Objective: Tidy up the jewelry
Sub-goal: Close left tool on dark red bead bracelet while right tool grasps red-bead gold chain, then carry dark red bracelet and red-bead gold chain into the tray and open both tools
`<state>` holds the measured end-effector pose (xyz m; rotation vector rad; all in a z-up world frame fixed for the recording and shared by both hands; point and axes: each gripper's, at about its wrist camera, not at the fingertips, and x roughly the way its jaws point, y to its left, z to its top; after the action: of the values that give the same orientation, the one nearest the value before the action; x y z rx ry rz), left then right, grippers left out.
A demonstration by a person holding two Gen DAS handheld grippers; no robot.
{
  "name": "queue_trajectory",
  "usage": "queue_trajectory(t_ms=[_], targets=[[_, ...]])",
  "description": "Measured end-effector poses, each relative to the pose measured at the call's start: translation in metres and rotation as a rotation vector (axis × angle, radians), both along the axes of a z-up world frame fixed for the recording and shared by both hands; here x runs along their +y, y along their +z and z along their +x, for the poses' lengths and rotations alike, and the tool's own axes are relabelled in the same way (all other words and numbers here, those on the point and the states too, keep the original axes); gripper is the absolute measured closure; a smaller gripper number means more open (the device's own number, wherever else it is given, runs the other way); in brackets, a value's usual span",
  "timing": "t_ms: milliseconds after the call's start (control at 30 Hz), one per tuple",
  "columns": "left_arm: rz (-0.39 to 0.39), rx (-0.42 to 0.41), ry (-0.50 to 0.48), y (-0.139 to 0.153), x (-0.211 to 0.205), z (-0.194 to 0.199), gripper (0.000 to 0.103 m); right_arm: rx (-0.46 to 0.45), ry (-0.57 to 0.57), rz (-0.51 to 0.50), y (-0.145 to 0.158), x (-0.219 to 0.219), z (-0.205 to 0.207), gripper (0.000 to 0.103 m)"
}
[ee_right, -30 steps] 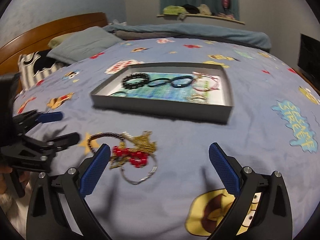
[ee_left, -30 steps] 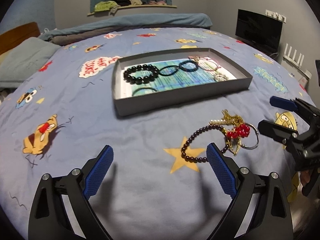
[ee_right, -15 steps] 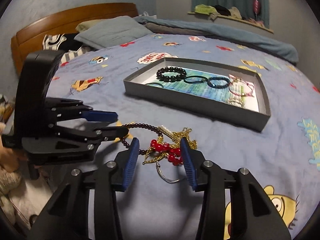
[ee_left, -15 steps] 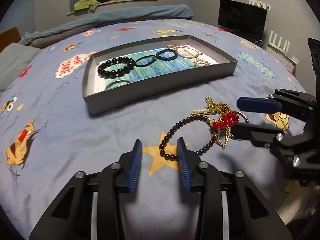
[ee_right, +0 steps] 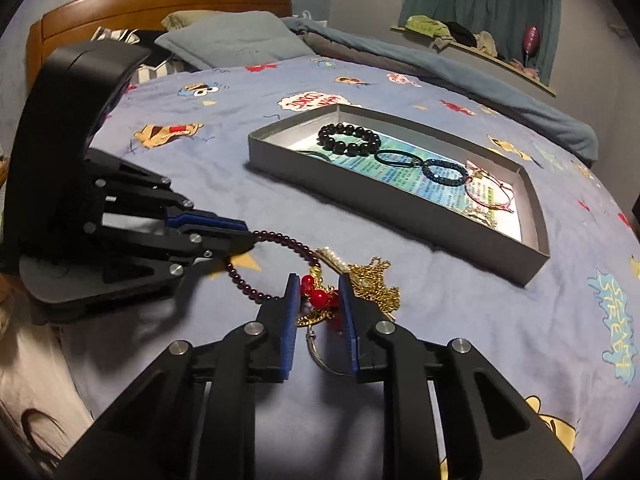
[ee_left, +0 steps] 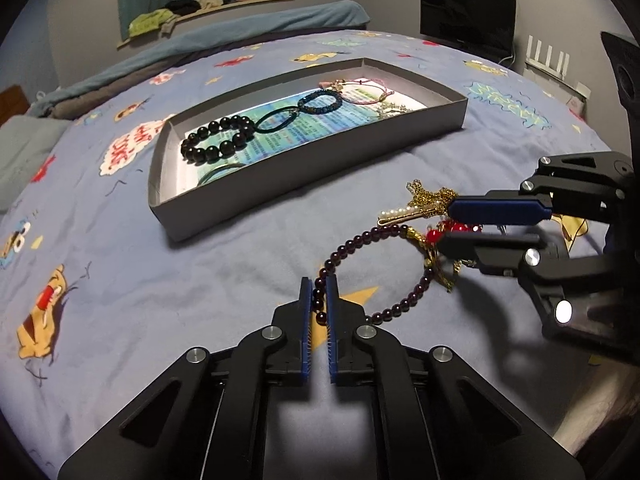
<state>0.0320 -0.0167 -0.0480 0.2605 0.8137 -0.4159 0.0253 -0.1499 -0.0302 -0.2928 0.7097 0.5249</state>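
Observation:
A tangle of jewelry lies on the blue bedspread: a dark purple bead bracelet point(ee_left: 362, 242) point(ee_right: 244, 278), a red bead piece point(ee_right: 316, 294) point(ee_left: 444, 230), gold chains point(ee_right: 376, 284) point(ee_left: 430, 196) and a pearl clip point(ee_left: 400, 216). My left gripper point(ee_left: 319, 286) point(ee_right: 246, 242) is shut on the near side of the purple bracelet. My right gripper point(ee_right: 319, 284) point(ee_left: 456, 222) is nearly shut around the red bead piece. A grey tray point(ee_left: 320, 168) point(ee_right: 344, 186) beyond holds a black bead bracelet point(ee_left: 218, 138) point(ee_right: 348, 140), hair ties and thin bracelets.
A metal ring point(ee_right: 324, 354) lies under the red piece. Pillows point(ee_right: 228, 40) and a wooden headboard point(ee_right: 160, 4) lie at the far side. A black monitor point(ee_left: 466, 20) stands past the bed's edge.
Both grippers have moved forward onto the tangle and closed. The left went from half open to shut on the purple bracelet. The right narrowed around the red beads.

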Motion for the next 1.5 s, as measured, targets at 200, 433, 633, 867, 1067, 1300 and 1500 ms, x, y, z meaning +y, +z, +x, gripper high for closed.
queue_trajectory(t_ms=[200,433,633,867,1067,1300,1500], targets=[[-0.023,-0.047,-0.007,0.012,0.000,-0.008,0.097,-0.021,-0.030,0.059,0.012,-0.012,-0.002,0.094],[-0.078,-0.124,-0.007,0.038,0.003,-0.022,0.097,-0.059,-0.070,0.142,0.035,-0.029,-0.003,0.094],[-0.116,-0.160,0.017,0.059,0.010,-0.021,0.097,-0.081,-0.108,0.202,0.059,-0.039,0.001,0.094],[-0.160,-0.203,0.026,0.091,0.016,-0.014,0.097,-0.093,-0.138,0.233,0.077,-0.044,0.011,0.094],[-0.186,-0.239,0.034,0.111,0.015,-0.006,0.097,-0.131,-0.165,0.276,0.103,-0.046,0.026,0.094],[-0.202,-0.268,0.033,0.124,0.001,0.015,0.097,-0.191,-0.216,0.320,0.125,-0.049,0.046,0.094],[-0.205,-0.255,0.030,0.119,-0.017,0.046,0.097,-0.182,-0.240,0.355,0.118,-0.058,0.070,0.094]])
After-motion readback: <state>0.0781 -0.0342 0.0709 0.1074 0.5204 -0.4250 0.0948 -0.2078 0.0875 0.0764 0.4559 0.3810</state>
